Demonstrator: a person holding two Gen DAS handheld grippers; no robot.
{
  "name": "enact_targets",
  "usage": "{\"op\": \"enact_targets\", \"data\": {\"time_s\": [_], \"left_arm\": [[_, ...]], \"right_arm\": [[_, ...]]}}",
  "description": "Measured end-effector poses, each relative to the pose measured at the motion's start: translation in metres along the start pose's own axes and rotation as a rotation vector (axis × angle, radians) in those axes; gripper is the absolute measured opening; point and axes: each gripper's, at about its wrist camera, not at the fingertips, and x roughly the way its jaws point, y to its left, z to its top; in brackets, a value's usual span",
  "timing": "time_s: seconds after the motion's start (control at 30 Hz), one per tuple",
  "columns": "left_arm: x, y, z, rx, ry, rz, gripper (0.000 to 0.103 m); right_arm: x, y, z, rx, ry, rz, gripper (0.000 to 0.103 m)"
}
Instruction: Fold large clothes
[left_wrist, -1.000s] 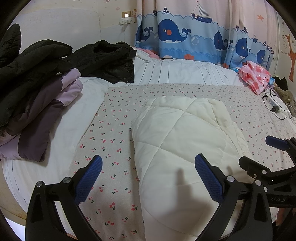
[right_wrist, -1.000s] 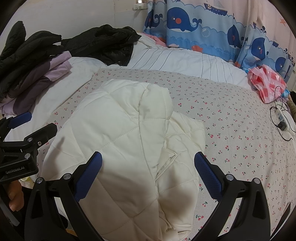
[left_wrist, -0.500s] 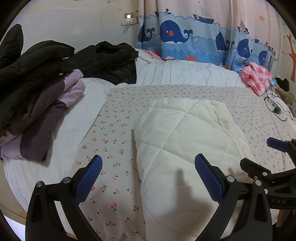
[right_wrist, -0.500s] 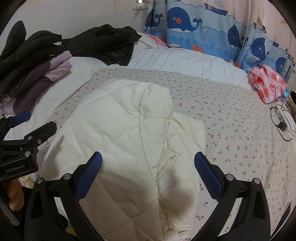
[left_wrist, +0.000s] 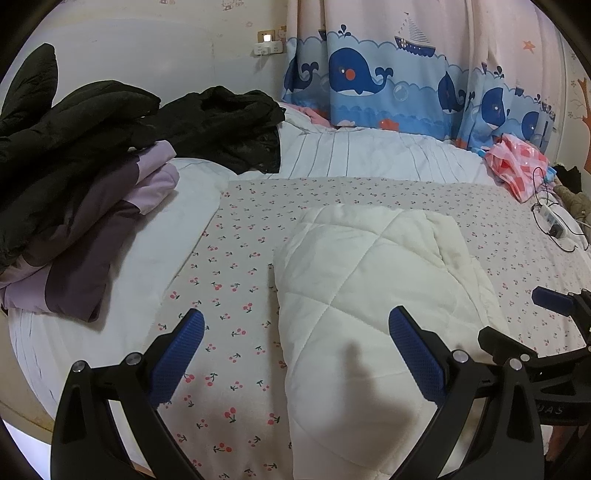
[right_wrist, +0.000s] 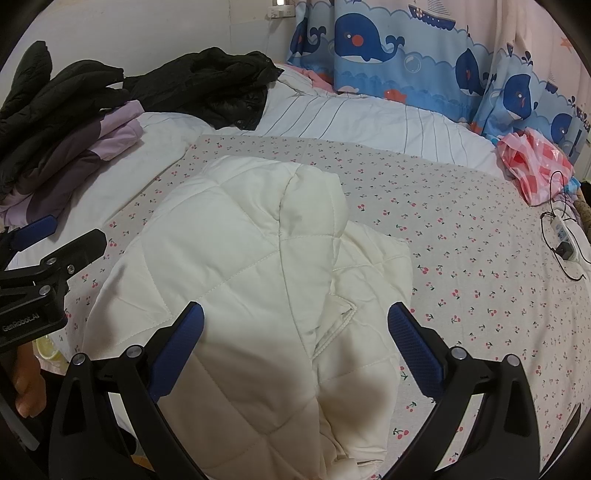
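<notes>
A cream quilted jacket (left_wrist: 365, 288) lies folded on the cherry-print sheet (left_wrist: 236, 258) of the bed, its near end at the bed's front edge. It also shows in the right wrist view (right_wrist: 251, 280), with a folded flap on its right side. My left gripper (left_wrist: 295, 354) is open and empty, held above the jacket's left edge. My right gripper (right_wrist: 295, 343) is open and empty, held above the jacket's near part. Each gripper shows in the other's view, the right one (left_wrist: 554, 332) at right, the left one (right_wrist: 40, 258) at left.
A pile of black and purple jackets (left_wrist: 74, 177) lies at the left of the bed, with another black jacket (left_wrist: 229, 125) behind. A pink checked cloth (left_wrist: 517, 166) and a power strip with cable (left_wrist: 550, 221) lie at the right. A whale-print curtain (left_wrist: 406, 85) hangs behind.
The left wrist view has drifted slightly, so the jacket sits a little farther right and lower. The jacket and the right gripper have not visibly moved.
</notes>
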Motion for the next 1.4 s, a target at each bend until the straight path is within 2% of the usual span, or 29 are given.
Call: {"op": "enact_targets", "data": {"time_s": [1.13, 1.4], "left_arm": [[0.0025, 0.0034, 0.0003, -0.01, 0.008, 0.015, 0.096], [0.0067, 0.0035, -0.0064, -0.044, 0.011, 0.016, 0.095]], "right_arm": [[-0.0003, -0.0004, -0.0003, -0.001, 0.001, 0.001, 0.096], [0.0005, 0.0008, -0.0013, -0.002, 0.004, 0.005, 0.096]]}}
